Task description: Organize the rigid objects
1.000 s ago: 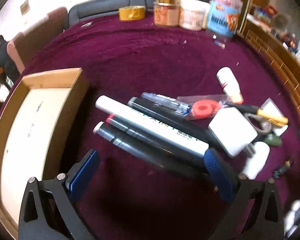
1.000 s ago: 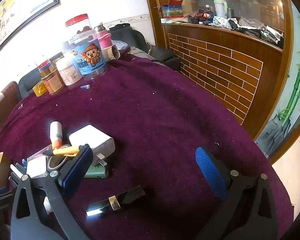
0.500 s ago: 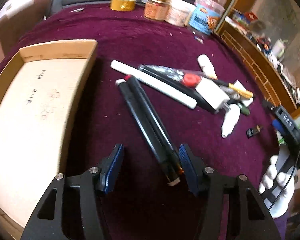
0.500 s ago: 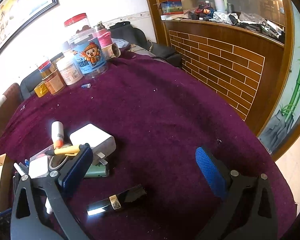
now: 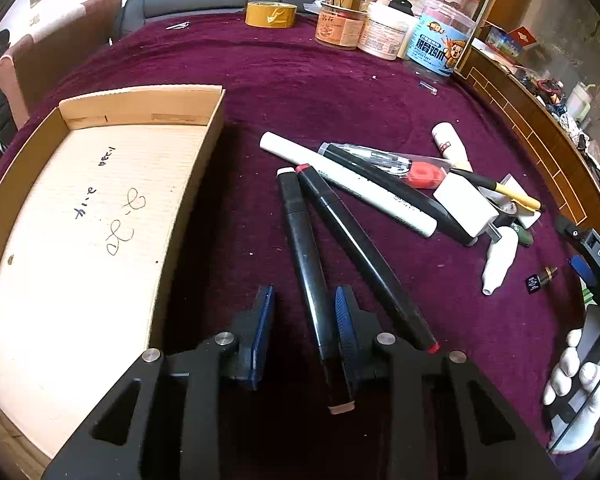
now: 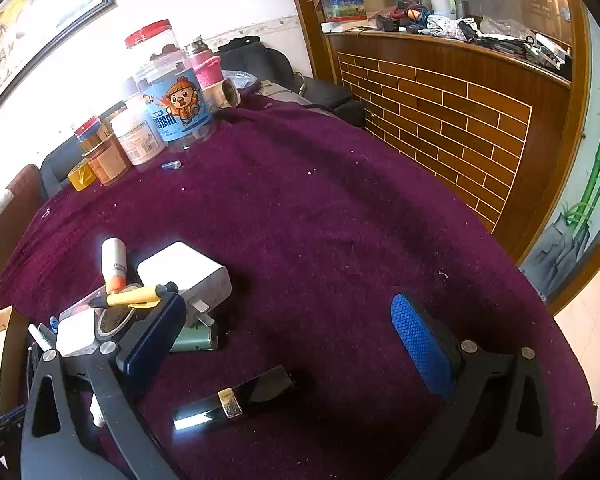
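Observation:
In the left wrist view my left gripper (image 5: 305,332) hangs low over the purple cloth with its jaws narrowed. A black marker with a white cap (image 5: 304,252) lies between the pads, against the right one; a gap remains at the left pad. A second black marker with red ends (image 5: 360,248) lies just right of it. A white marker (image 5: 340,180), a white charger (image 5: 466,210) and other small items lie beyond. An empty cardboard box (image 5: 88,216) stands at the left. My right gripper (image 6: 288,336) is open and empty above a black and gold lipstick (image 6: 232,400).
Jars (image 5: 436,32) and a yellow tape roll (image 5: 271,14) stand at the table's far edge. A brick-faced counter (image 6: 440,112) runs along the right. In the right wrist view the charger (image 6: 184,276), a yellow-handled tool (image 6: 136,300) and a green lighter (image 6: 192,340) lie left of the gripper.
My left gripper has pulled back toward the near ends of the two black markers and narrowed its jaws around the white-capped one. The right gripper has stayed still.

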Motion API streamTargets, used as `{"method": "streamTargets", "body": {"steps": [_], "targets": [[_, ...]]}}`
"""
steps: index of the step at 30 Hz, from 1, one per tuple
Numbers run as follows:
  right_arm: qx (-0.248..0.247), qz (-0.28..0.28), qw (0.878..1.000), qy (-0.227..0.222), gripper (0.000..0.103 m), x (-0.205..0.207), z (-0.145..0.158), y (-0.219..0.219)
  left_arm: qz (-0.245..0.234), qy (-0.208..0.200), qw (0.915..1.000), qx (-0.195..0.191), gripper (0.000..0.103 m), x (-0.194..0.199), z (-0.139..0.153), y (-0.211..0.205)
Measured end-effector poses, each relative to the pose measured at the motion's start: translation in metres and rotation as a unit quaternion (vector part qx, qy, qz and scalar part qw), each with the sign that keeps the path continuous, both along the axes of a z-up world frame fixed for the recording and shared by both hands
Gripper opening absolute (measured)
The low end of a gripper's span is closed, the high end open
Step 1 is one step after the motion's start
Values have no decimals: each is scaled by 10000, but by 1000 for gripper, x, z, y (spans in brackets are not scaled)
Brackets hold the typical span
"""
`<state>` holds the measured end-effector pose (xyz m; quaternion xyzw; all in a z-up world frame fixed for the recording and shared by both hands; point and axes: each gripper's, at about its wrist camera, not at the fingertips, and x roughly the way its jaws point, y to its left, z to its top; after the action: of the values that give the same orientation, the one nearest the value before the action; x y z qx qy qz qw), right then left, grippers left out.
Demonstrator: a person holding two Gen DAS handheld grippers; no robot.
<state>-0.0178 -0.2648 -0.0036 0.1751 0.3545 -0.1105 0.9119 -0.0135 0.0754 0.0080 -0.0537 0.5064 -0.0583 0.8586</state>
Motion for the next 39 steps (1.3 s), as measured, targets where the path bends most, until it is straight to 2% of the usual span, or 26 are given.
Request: {"method": "streamTargets", "body": {"steps": [4, 9, 11, 13, 15, 16, 17, 19, 22, 24, 26, 29, 31, 33, 34, 36, 38, 39], "targets": [[32, -15, 10000, 18, 103, 1, -1, -1, -81, -86, 9991, 417, 31, 6, -1, -16], [76, -24, 10000, 44, 103, 1, -2, -2, -209, -257, 9964, 781, 49, 14, -5, -33], [95, -34, 9999, 56, 103, 2, -3, -3, -191, -390, 9958, 803, 54, 12, -6, -35], [112, -51, 9999, 73, 103, 2, -4, -3, -180, -491, 9957, 763, 54, 9, -7, -33], [107, -62, 9999, 89, 103, 3, -4, -4, -231, -544, 9957, 714, 47, 3, -6, -31], [104, -67, 9999, 93, 103, 3, -4, -4, -259, -584, 9958, 657, 29, -1, -4, -29], [103, -77, 9999, 98, 103, 3, -4, -4, -317, -588, 9963, 544, 18, -4, -2, -26], [100, -102, 9998, 103, 103, 2, -4, -4, -370, -455, 9983, 43, 12, -10, 0, -15], [4, -49, 9999, 114, 103, 2, -2, -1, -397, -420, 9975, -408, 11, -23, 6, 0], [-371, 68, 9992, 116, 103, -3, 7, 13, -402, -467, 9957, -686, 11, -34, 14, 12], [-733, 487, 9960, -132, 102, -19, 26, 39, -423, -552, 9939, -860, 11, -46, 22, 21], [-714, 1600, 9837, -406, 102, -35, 51, 86, -435, -707, 9895, -1187, 11, -63, 33, 35], [-585, 2611, 9633, -207, 103, -33, 53, 126, -406, -786, 9850, -1484, 11, -72, 38, 46], [-553, 3221, 9451, 37, 102, -28, 46, 157, -388, -874, 9816, -1655, 11, -77, 43, 54], [-671, 3466, 9354, 173, 102, -24, 40, 176, -379, -924, 9798, -1732, 11, -82, 46, 57], [-878, 3644, 9261, 420, 94, -18, 25, 200, -363, -1019, 9776, -1805, 11, -90, 52, 65], [-731, 3784, 9199, 722, 78, -8, 11, 213, -299, -1107, 9769, -1801, 12, -100, 57, 74], [-670, 3806, 9184, 852, 73, -3, 5, 218, -260, -1139, 9765, -1810, 11, -104, 58, 80]]}}
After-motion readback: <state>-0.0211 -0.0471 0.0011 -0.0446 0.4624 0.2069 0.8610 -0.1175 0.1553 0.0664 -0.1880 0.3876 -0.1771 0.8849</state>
